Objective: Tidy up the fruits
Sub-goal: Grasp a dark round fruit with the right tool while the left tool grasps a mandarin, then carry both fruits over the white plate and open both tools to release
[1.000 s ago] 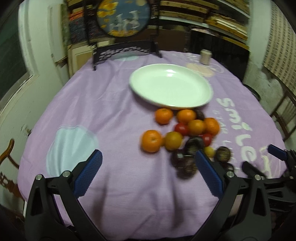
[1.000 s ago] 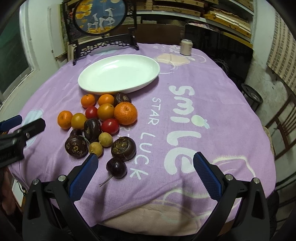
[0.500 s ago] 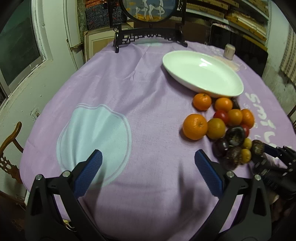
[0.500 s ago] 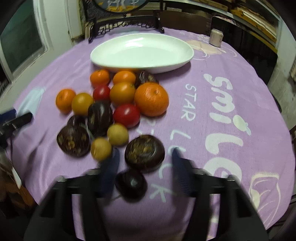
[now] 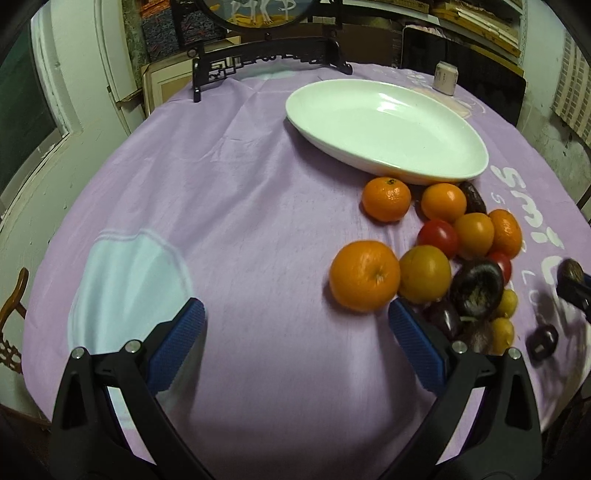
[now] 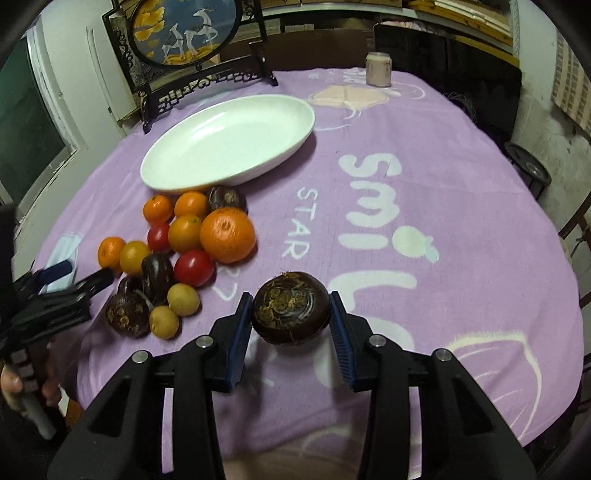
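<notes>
My right gripper [image 6: 291,317] is shut on a dark purple round fruit [image 6: 291,308] and holds it above the purple cloth, right of the fruit pile. The pile holds oranges [image 6: 228,235], red tomatoes [image 6: 194,267], small yellow fruits [image 6: 183,299] and dark purple fruits [image 6: 127,315]. A white oval plate [image 6: 229,142] lies empty behind the pile. My left gripper [image 5: 295,332] is open and empty, low over the cloth, left of an orange [image 5: 364,275]. The plate [image 5: 388,125] and the held fruit [image 5: 570,271] also show in the left wrist view.
A black carved stand with a round painted panel [image 6: 184,33] stands at the table's back edge. A small pale jar [image 6: 378,68] stands at the far side. A small dark fruit [image 5: 542,341] lies near the right gripper. Wooden chairs flank the table.
My right gripper closed on the dark purple fruit and lifted it off the cloth. My left gripper moved a little closer to the fruit pile.
</notes>
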The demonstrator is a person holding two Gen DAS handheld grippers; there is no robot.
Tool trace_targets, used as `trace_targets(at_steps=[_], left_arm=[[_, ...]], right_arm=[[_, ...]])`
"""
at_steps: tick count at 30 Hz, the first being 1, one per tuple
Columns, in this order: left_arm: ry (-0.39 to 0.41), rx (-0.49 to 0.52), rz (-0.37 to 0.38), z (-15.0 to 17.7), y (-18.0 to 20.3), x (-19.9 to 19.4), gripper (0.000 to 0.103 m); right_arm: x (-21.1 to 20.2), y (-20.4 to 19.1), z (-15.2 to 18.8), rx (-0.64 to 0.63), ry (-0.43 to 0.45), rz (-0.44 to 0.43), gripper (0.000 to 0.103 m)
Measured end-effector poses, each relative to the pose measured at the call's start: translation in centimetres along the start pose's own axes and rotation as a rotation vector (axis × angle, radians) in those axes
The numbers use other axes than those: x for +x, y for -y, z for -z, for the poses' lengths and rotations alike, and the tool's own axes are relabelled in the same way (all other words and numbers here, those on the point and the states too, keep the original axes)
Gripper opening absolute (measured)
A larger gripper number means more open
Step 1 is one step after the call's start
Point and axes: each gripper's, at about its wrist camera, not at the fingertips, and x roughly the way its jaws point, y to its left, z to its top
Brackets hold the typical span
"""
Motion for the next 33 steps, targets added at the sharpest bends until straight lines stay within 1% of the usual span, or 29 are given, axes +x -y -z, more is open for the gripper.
trace_targets(at_steps=[1, 3, 4, 5, 6, 7, 8, 9, 11, 14, 19, 21, 23, 25, 26, 28, 29, 30, 31, 33], left_arm=[[-0.008, 0.003, 0.008, -0.2, 0.2, 0.5, 0.101], [-0.027, 0.003, 0.037, -0.7, 0.6, 1.6, 0.092], [-0.026, -0.005, 0.056, -0.9, 0.6, 1.8, 0.092], [-0.020, -0.002, 0.063, -1.1, 0.6, 1.9, 0.084], [-0.012, 0.009, 0.086, -1.5, 0.9, 1.9, 0.067], [-0.007, 0.014, 0.117, -1.7, 1.0, 1.8, 0.056], [-0.008, 0.018, 0.153, -1.9, 1.2, 1.8, 0.040], [-0.015, 0.022, 0.169, -2.1, 1.4, 1.8, 0.040], [-0.019, 0.023, 0.174, -2.1, 1.5, 1.8, 0.040], [-0.027, 0.000, 0.205, -1.9, 1.0, 1.1, 0.040], [0.019, -0.008, 0.244, -2.3, 0.4, -1.6, 0.040], [0.034, 0.000, 0.261, -3.3, 0.3, -2.3, 0.040], [0.047, 0.017, 0.255, -5.2, 0.4, -2.4, 0.040], [0.058, 0.034, 0.252, -8.2, 0.5, -2.0, 0.040], [0.056, 0.031, 0.249, -10.6, 0.7, -1.2, 0.040], [0.041, 0.019, 0.248, -14.1, 1.1, 0.6, 0.040], [0.023, 0.011, 0.245, -16.6, 1.6, 2.2, 0.040], [0.010, 0.001, 0.238, -18.2, 2.1, 3.4, 0.040], [-0.004, -0.010, 0.227, -19.9, 2.6, 4.9, 0.040], [-0.037, -0.031, 0.220, -22.1, 3.1, 7.7, 0.040]], right_arm=[[0.1, 0.0, 0.1, 0.002, -0.007, -0.007, 0.042], [0.3, 0.0, 0.4, 0.008, -0.026, -0.031, 0.042], [0.4, 0.0, 0.5, 0.012, -0.030, -0.036, 0.042], [0.4, 0.0, 0.5, 0.016, -0.033, -0.043, 0.042], [0.5, 0.0, 0.5, 0.016, -0.034, -0.048, 0.042], [0.5, -0.1, 0.5, 0.015, -0.035, -0.051, 0.042], [0.5, -0.1, 0.4, 0.012, -0.035, -0.053, 0.042], [0.5, -0.2, 0.4, 0.008, -0.036, -0.056, 0.042], [0.3, -0.4, 0.3, 0.002, -0.032, -0.058, 0.042], [-0.2, -0.5, 0.1, -0.007, -0.005, -0.052, 0.042], [-0.6, -1.1, -1.2, -0.032, 0.019, -0.082, 0.042], [-0.4, -1.5, -2.5, -0.057, 0.023, -0.083, 0.042], [-0.2, -1.9, -4.6, -0.085, 0.032, -0.084, 0.042], [0.2, -2.3, -7.0, -0.108, 0.044, -0.092, 0.042], [0.9, -2.7, -9.3, -0.126, 0.053, -0.089, 0.042], [2.3, -3.1, -12.3, -0.141, 0.064, -0.085, 0.042], [3.7, -3.3, -14.4, -0.144, 0.068, -0.083, 0.042], [5.2, -3.5, -16.4, -0.148, 0.066, -0.081, 0.042], [6.5, -3.5, -17.6, -0.152, 0.062, -0.080, 0.042], [10.4, -3.9, -20.4, -0.174, 0.036, -0.073, 0.041]])
